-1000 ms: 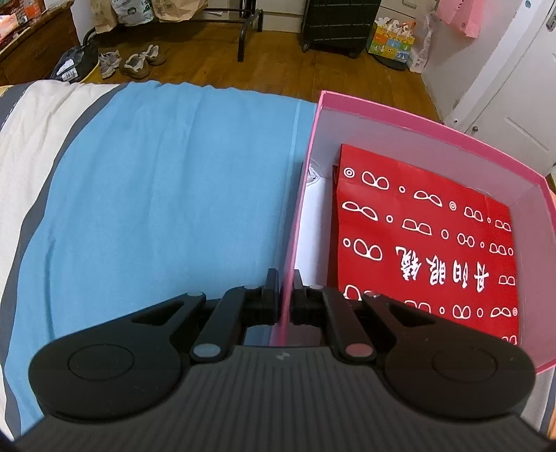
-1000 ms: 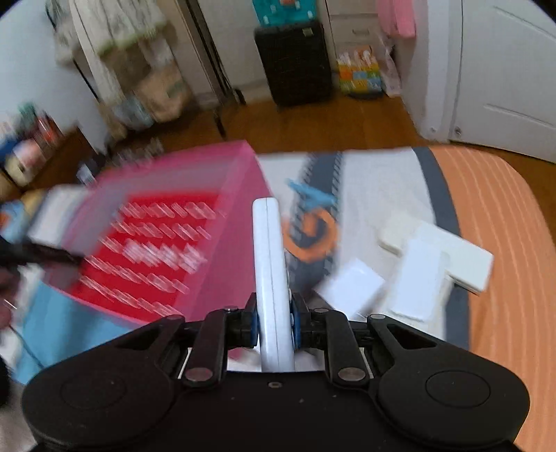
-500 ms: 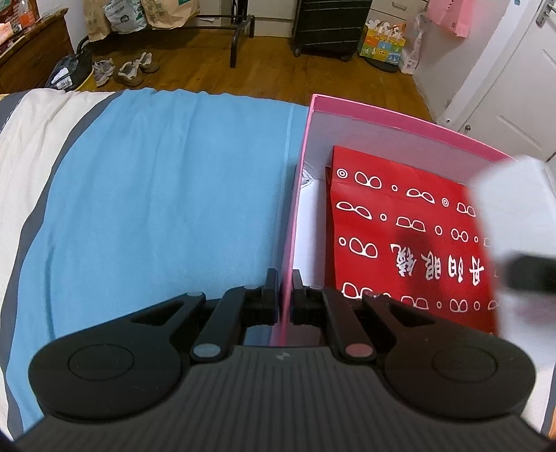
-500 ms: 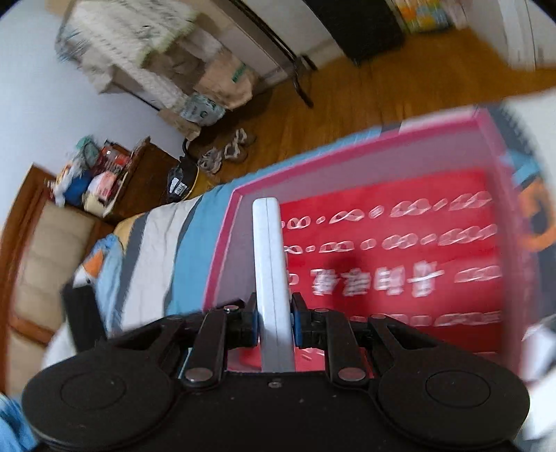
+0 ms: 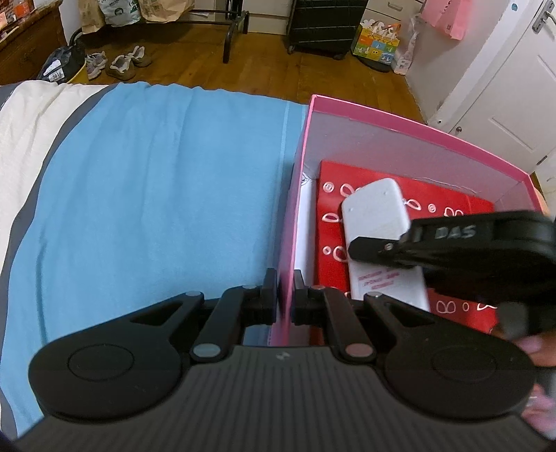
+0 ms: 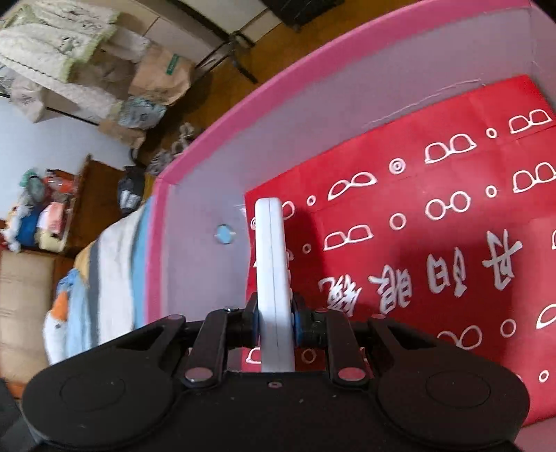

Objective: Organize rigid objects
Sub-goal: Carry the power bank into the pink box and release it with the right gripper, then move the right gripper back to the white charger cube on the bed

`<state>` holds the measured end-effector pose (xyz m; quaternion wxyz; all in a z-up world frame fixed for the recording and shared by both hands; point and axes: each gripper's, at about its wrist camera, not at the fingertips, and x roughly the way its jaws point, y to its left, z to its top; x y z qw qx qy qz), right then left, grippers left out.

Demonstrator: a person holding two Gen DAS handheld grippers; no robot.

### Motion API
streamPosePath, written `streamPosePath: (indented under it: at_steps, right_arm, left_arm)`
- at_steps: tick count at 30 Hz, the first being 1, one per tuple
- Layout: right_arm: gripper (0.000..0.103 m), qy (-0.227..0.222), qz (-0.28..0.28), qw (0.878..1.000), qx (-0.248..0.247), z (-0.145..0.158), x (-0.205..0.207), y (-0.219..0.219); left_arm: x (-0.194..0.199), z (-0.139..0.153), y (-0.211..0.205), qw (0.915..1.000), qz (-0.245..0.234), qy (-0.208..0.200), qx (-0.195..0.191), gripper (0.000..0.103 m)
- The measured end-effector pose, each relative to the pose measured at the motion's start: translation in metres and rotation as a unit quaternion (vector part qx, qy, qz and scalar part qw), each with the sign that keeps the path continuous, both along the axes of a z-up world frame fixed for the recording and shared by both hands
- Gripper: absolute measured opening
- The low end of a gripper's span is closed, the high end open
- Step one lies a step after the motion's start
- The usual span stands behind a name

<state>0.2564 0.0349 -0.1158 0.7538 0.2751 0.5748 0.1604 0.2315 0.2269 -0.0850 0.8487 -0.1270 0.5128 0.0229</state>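
Observation:
A pink box [image 5: 399, 121] with white inner walls sits on the bed; a red bag with white glasses print [image 5: 451, 205] lies flat on its floor. My left gripper [image 5: 285, 292] is shut on the box's near-left pink wall. My right gripper [image 6: 274, 318] is shut on a white remote [image 6: 270, 257], held edge-up inside the box [image 6: 222, 114] above the red bag [image 6: 434, 215]. In the left wrist view the remote [image 5: 377, 212] hangs low over the bag with the right gripper [image 5: 385, 248] clamped on its middle.
A blue, grey and cream striped bedspread [image 5: 156, 194] lies left of the box. Beyond the bed edge is wooden floor with shoes [image 5: 120, 64], a black suitcase [image 5: 326, 27] and paper bags. A white door [image 5: 514, 87] stands at the right.
My right gripper has carried the white remote from over the bed into the pink box and lowered it toward the red bag. The left gripper keeps its hold on the box wall.

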Motion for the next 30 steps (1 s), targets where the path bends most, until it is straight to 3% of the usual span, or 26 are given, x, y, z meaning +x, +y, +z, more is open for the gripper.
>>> streamPosePath:
  at_steps: [3, 4, 7, 8, 15, 21, 25, 30]
  right_arm:
    - [0.024, -0.008, 0.002, 0.999, -0.035, -0.002, -0.001, 0.003]
    - [0.031, -0.012, 0.006, 0.999, -0.047, 0.000, -0.002, 0.004]
    - [0.066, -0.053, 0.025, 0.990, -0.125, 0.022, -0.006, 0.005]
    - [0.068, -0.068, 0.034, 0.987, -0.142, 0.030, -0.010, 0.003]
    - [0.068, -0.137, 0.102, 0.968, -0.184, 0.093, -0.034, -0.027]
    - [0.068, -0.167, 0.150, 0.953, -0.205, 0.136, -0.063, -0.057]
    - [0.068, -0.194, 0.165, 0.939, -0.232, 0.154, -0.088, -0.082]
    - [0.068, -0.210, 0.171, 0.932, -0.242, 0.164, -0.115, -0.119]
  left_arm:
    - [0.000, -0.001, -0.002, 1.0000, -0.001, 0.000, 0.001, 0.006]
    - [0.000, -0.001, -0.002, 1.0000, -0.002, 0.000, 0.002, 0.006]
    - [0.000, 0.000, -0.002, 1.0000, -0.001, -0.001, 0.003, 0.007]
    - [0.000, -0.001, -0.002, 1.0000, -0.001, 0.000, 0.003, 0.006]
    - [0.001, -0.001, -0.002, 1.0000, -0.001, 0.000, 0.001, 0.007]
    - [0.001, -0.001, -0.003, 1.0000, 0.001, 0.002, 0.003, 0.007]
    - [0.001, -0.001, -0.004, 1.0000, 0.001, 0.004, 0.006, 0.007]
    - [0.001, 0.000, -0.005, 1.0000, 0.004, 0.006, 0.006, 0.007]
